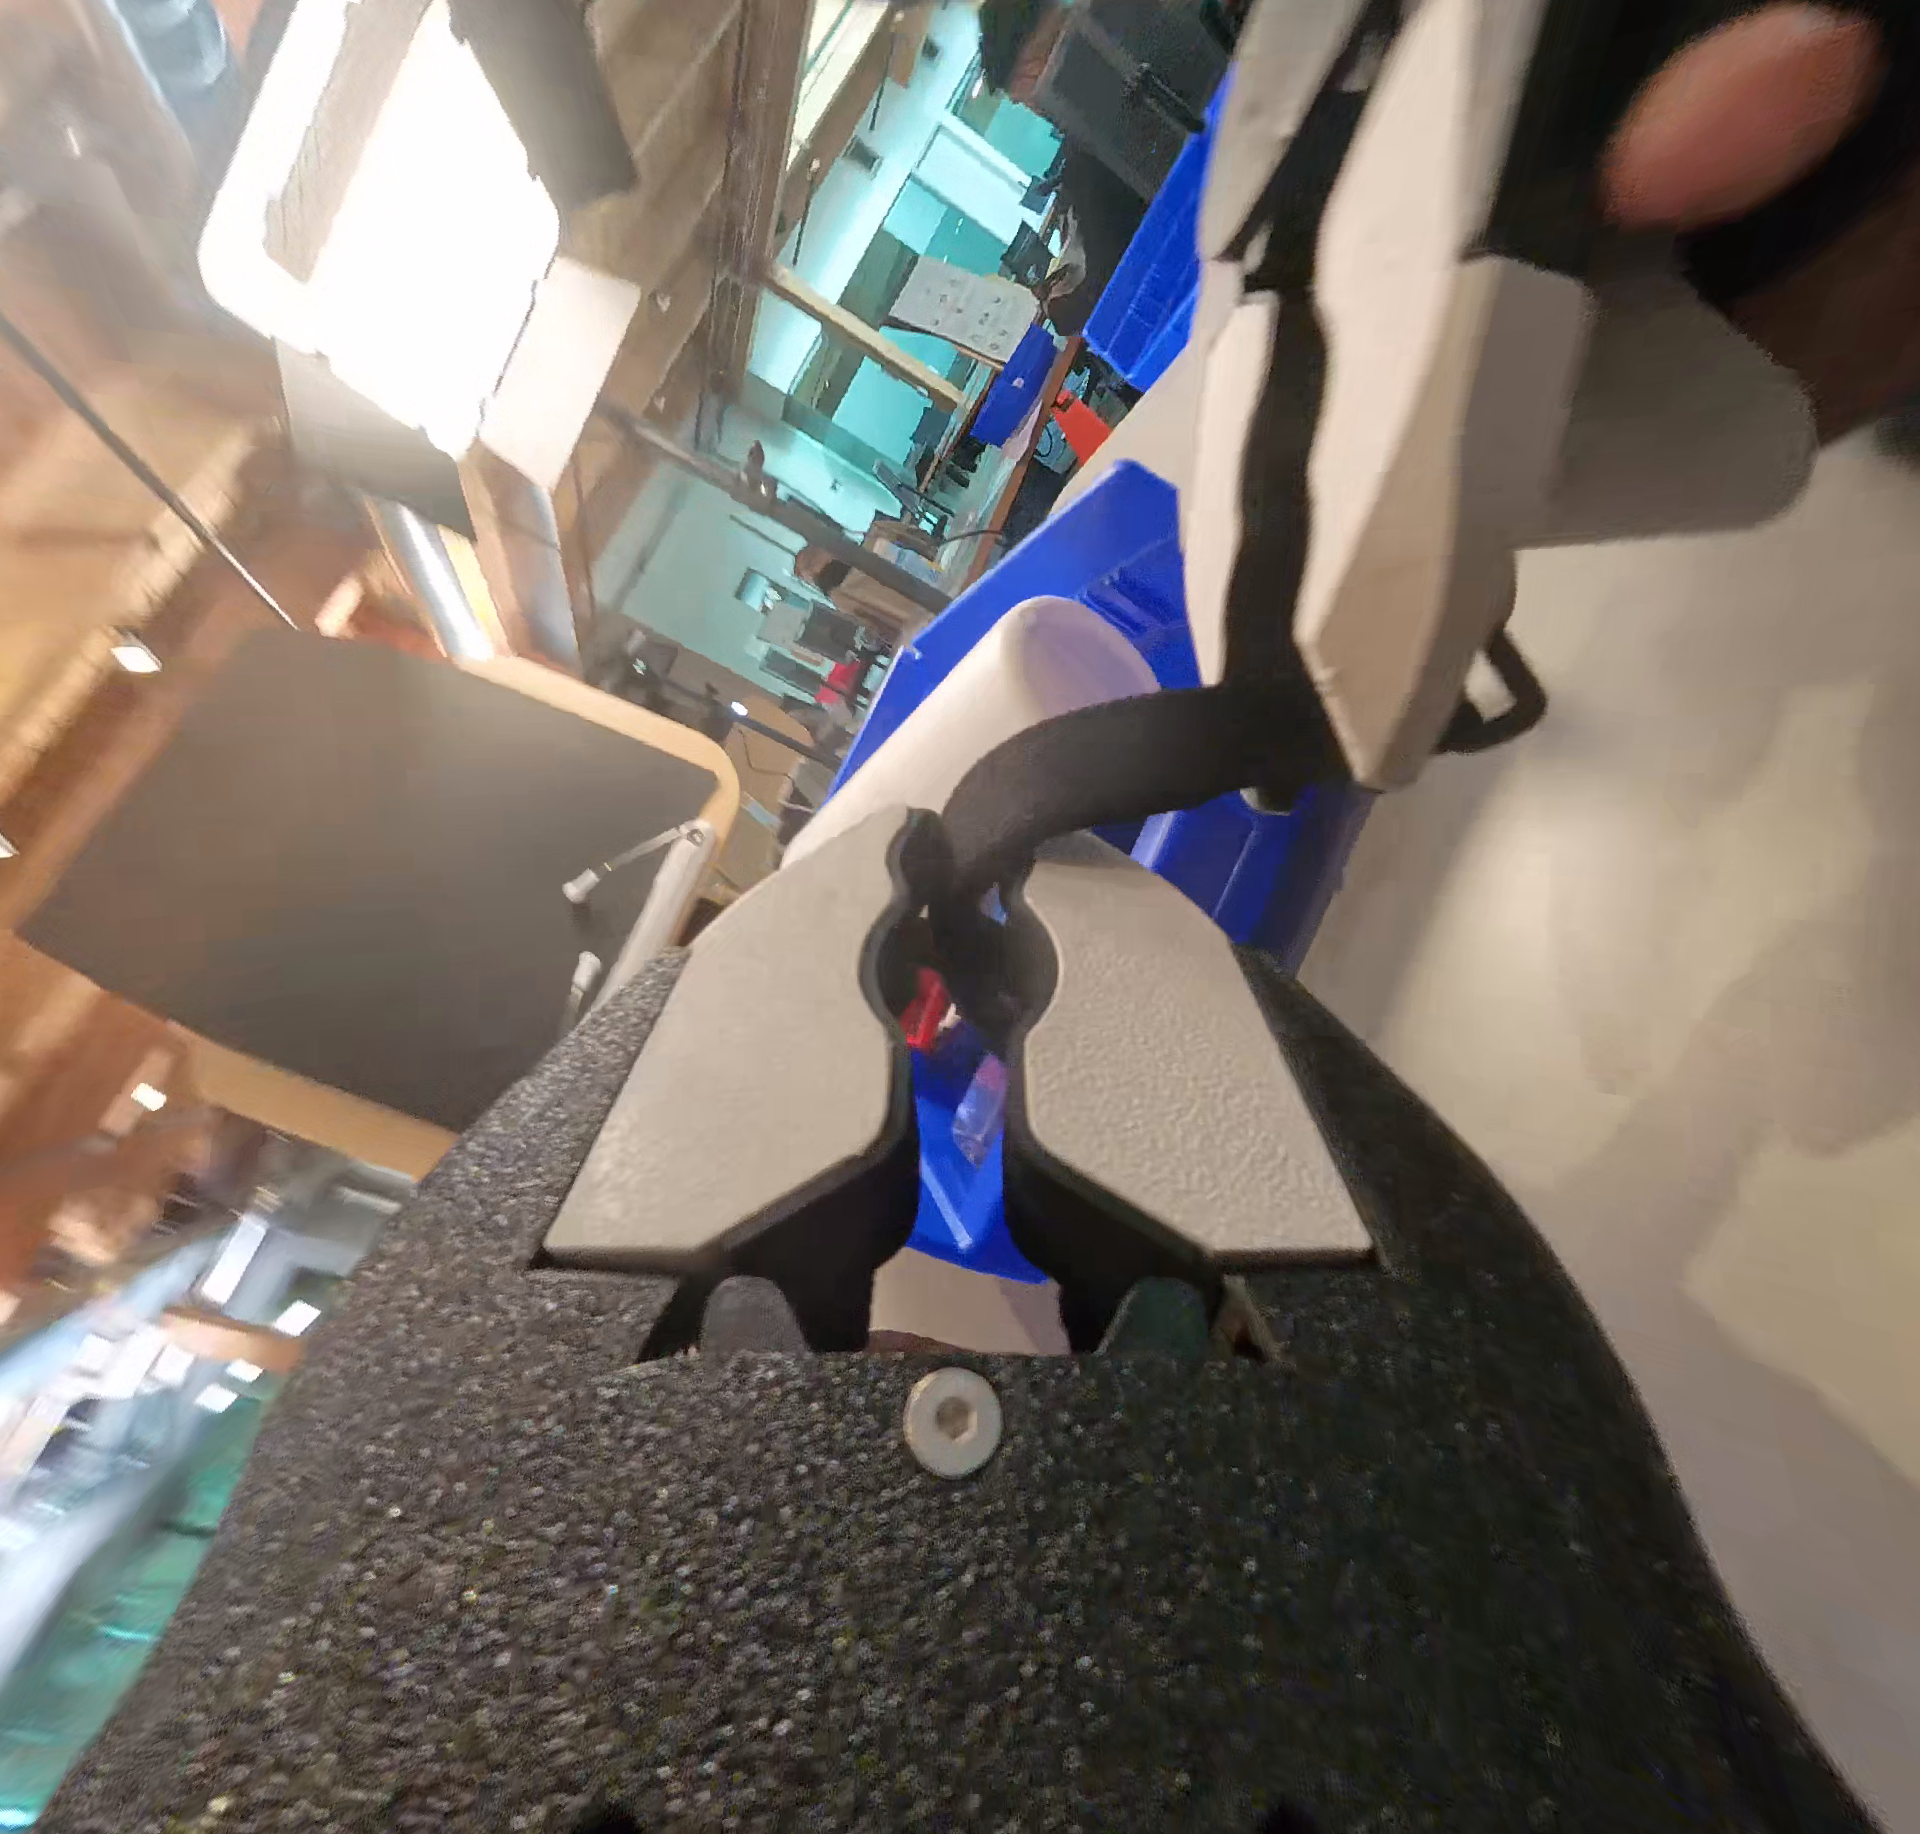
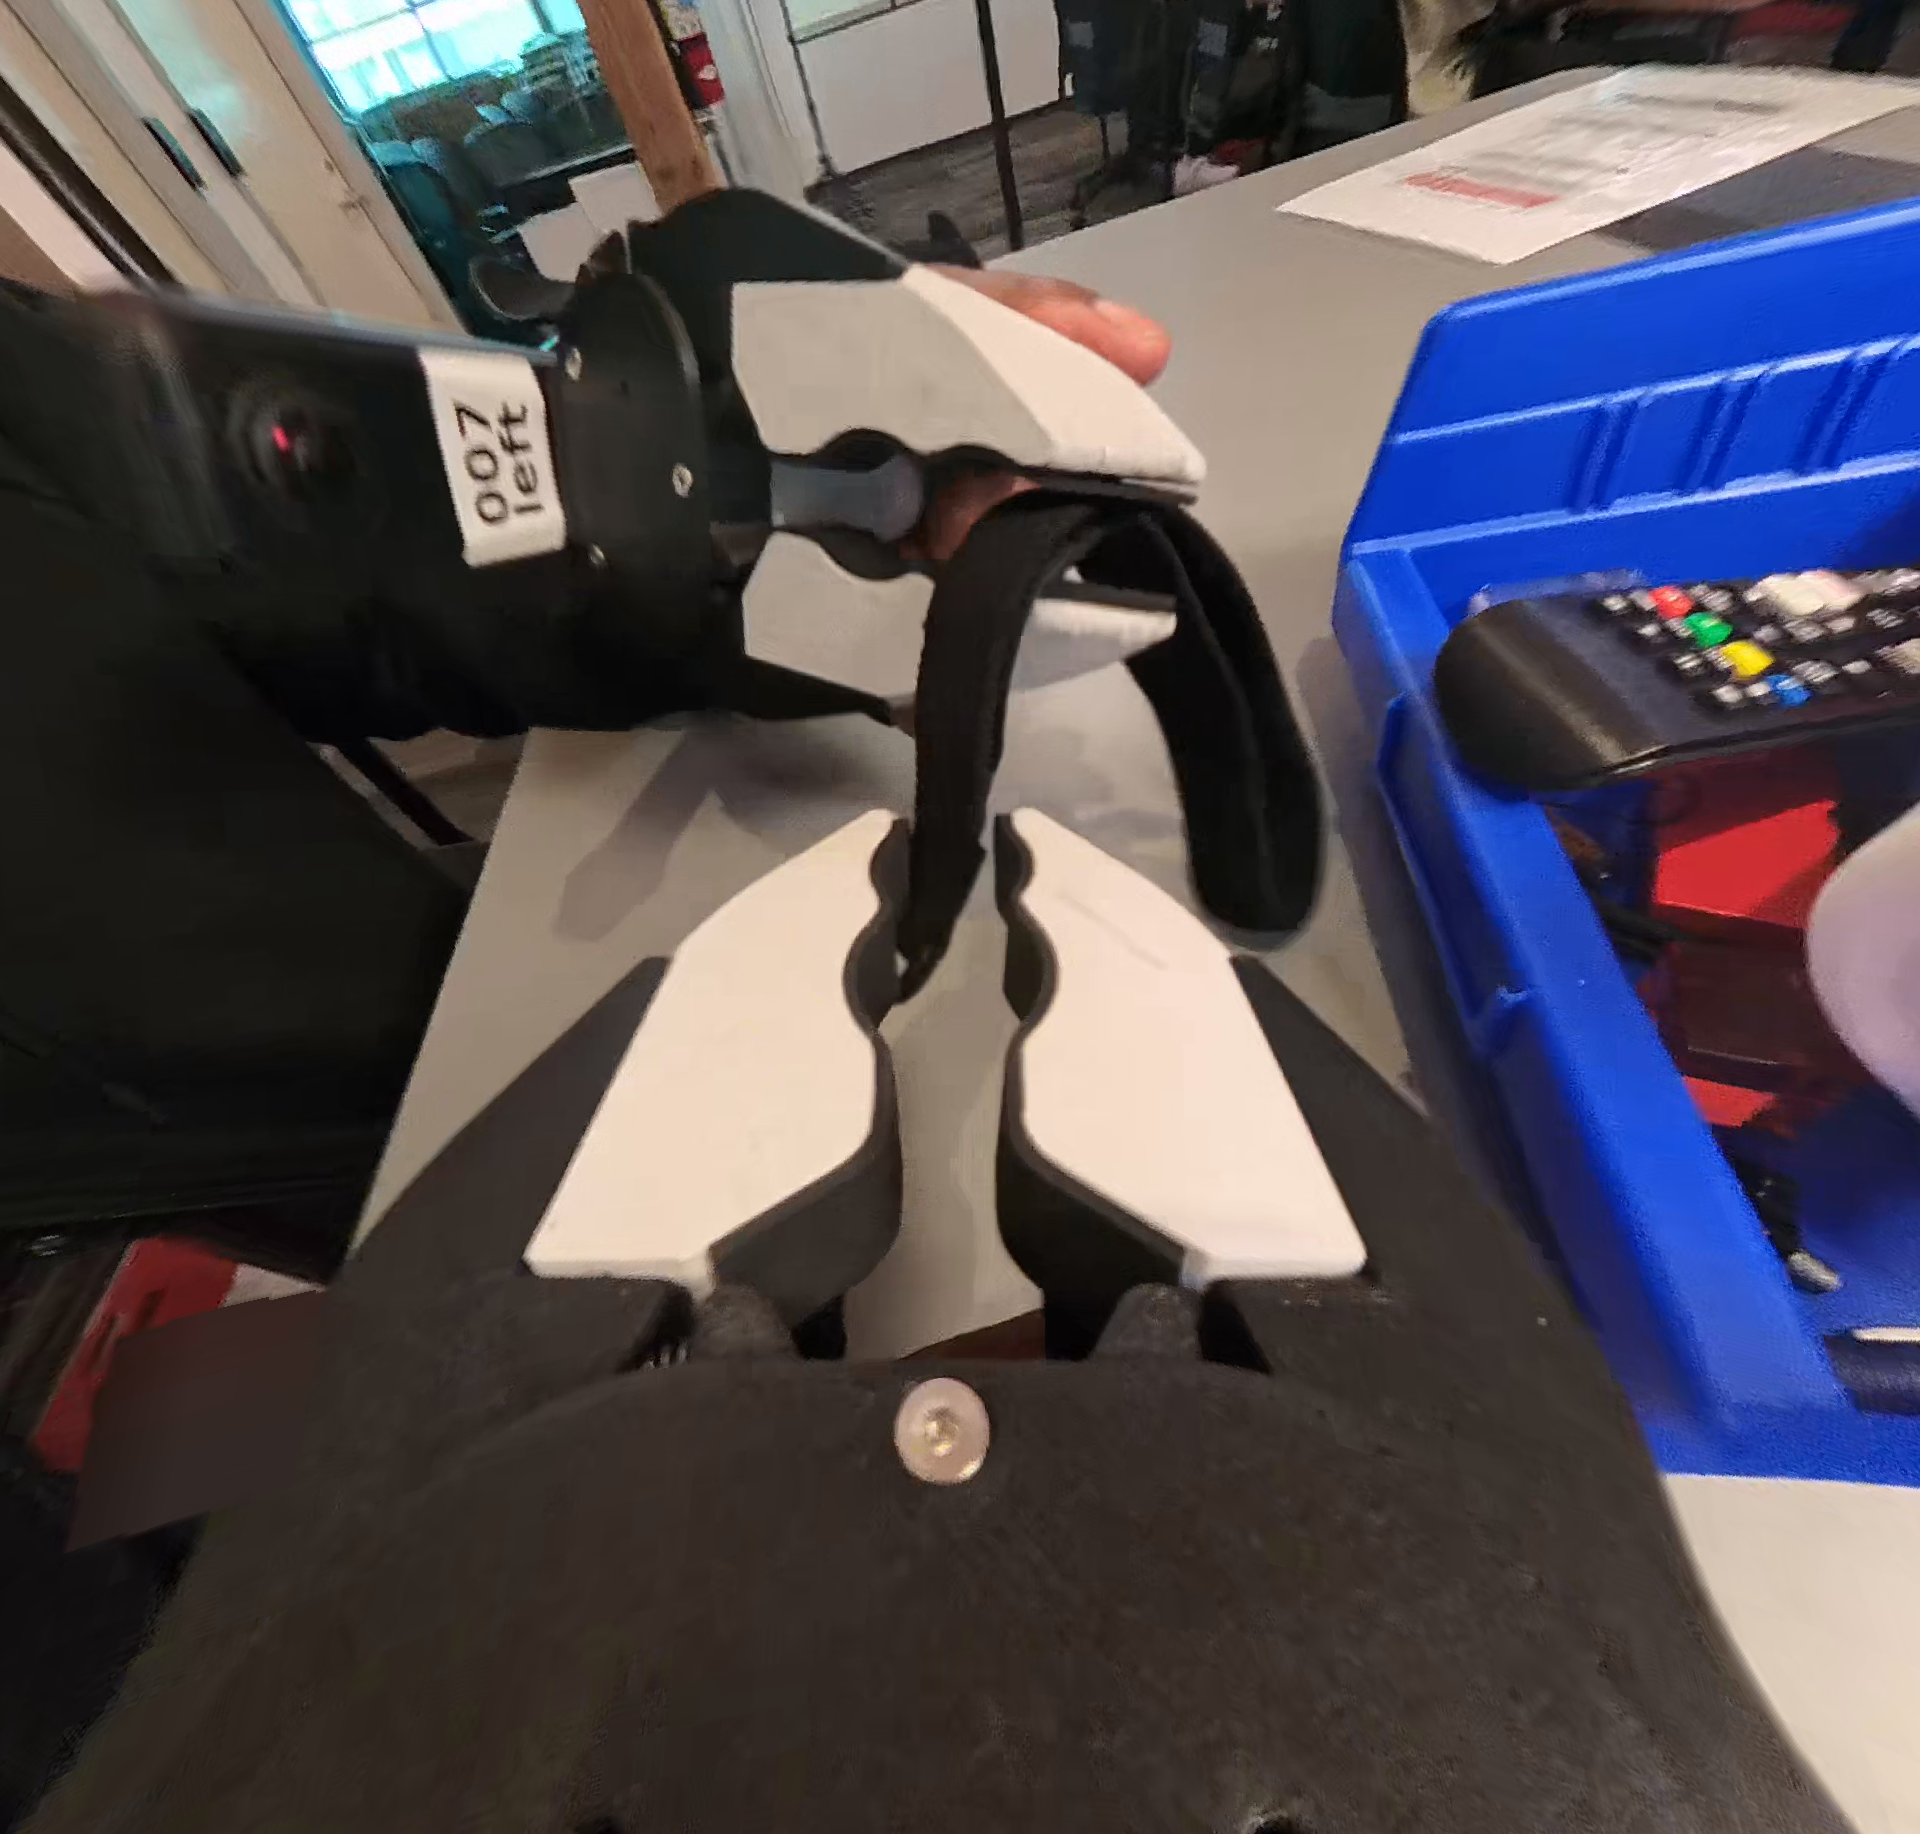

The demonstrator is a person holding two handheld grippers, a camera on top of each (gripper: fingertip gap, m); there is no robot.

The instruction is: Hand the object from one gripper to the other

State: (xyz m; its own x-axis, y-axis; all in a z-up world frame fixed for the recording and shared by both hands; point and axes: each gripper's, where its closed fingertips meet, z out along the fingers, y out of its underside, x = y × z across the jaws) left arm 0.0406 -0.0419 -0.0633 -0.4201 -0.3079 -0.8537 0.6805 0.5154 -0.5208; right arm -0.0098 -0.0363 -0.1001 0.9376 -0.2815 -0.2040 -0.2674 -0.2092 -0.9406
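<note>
The black strap (image 2: 1049, 641) is hanging in a loop left of the blue bin (image 2: 1538, 953), above the counter (image 2: 1299, 350). The left tool (image 2: 1174, 548), lying sideways, is pinching its upper end. The right tool (image 2: 945, 870) is standing slightly parted, the strap's lower end between its fingertips, touching one. Only the right wrist view is showing a remote (image 2: 1662, 672) in the bin.

Bin (image 2: 1538, 849) right on table (image 2: 1247, 330), remote (image 2: 1662, 672) in bin, paper (image 2: 1579, 163) behind
</note>
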